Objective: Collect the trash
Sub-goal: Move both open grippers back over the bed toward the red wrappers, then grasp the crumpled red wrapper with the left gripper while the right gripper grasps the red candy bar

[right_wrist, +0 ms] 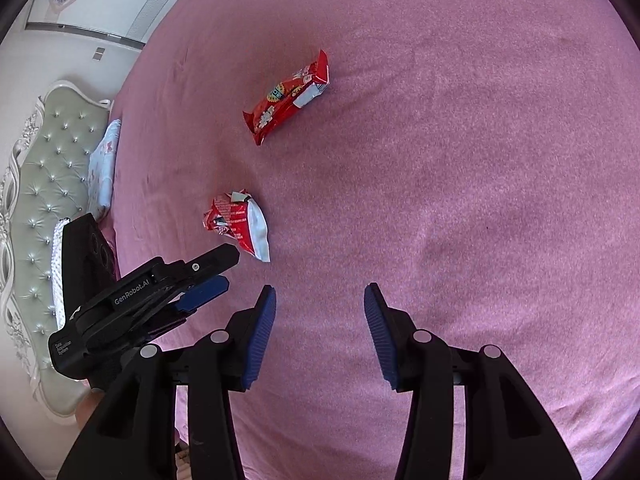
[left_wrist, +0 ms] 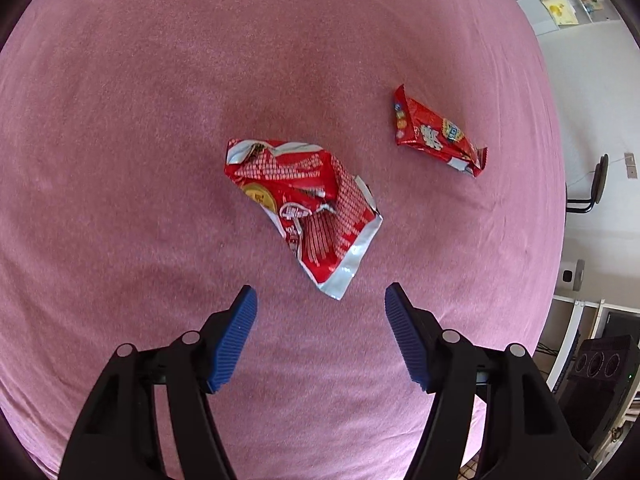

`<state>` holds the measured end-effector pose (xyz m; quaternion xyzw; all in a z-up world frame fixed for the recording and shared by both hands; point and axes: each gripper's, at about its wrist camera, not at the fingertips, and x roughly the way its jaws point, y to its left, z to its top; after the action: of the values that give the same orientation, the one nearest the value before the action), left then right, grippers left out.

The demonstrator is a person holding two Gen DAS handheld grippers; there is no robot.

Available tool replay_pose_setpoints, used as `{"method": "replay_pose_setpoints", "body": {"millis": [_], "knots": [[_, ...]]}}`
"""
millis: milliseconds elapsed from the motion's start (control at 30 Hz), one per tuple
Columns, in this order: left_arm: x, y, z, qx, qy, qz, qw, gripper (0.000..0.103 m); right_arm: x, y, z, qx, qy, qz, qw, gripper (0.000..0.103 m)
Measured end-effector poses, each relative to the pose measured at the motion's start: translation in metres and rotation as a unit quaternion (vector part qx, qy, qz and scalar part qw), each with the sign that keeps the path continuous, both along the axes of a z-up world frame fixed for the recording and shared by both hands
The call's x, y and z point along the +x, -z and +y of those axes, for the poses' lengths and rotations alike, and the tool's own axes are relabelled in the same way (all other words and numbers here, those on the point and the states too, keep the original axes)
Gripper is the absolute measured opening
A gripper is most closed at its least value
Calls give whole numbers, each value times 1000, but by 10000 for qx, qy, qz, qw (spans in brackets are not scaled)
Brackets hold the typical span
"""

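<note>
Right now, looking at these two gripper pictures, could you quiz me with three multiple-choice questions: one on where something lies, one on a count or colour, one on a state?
1. Where does the crumpled red snack wrapper lie relative to the left gripper?
A. Clamped between its pads
B. On the pink bedsheet just ahead of its fingertips
C. On the floor

2. How many red wrappers lie on the bedsheet?
A. One
B. Two
C. Four

3. What state is the right gripper in?
A. Open with nothing between its pads
B. Shut on a wrapper
C. Shut on the pillow

Answers:
1 B: the wrapper rests flat on the sheet beyond the blue pads, untouched.
2 B: besides the crumpled one, only the red biscuit pack lies further off.
3 A: bare sheet shows in the gap between its pads.
</note>
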<state>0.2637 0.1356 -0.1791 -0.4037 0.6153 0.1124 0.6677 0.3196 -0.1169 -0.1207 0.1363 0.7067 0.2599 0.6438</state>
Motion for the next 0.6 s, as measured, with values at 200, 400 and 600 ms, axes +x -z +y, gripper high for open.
{"method": "replay_pose_setpoints", "body": {"millis": [200,400,600], "knots": [[25,24,9,177,-61,247,9995,66,33,15,17,-15,-25,-42,10000,45],[40,30,7,364,-142,417,9984,67,62,20,33,29,-48,-162,9999,46],[49,18,20,332,-320,121,9989,32,85,27,51,98,32,-210,9997,54]]}}
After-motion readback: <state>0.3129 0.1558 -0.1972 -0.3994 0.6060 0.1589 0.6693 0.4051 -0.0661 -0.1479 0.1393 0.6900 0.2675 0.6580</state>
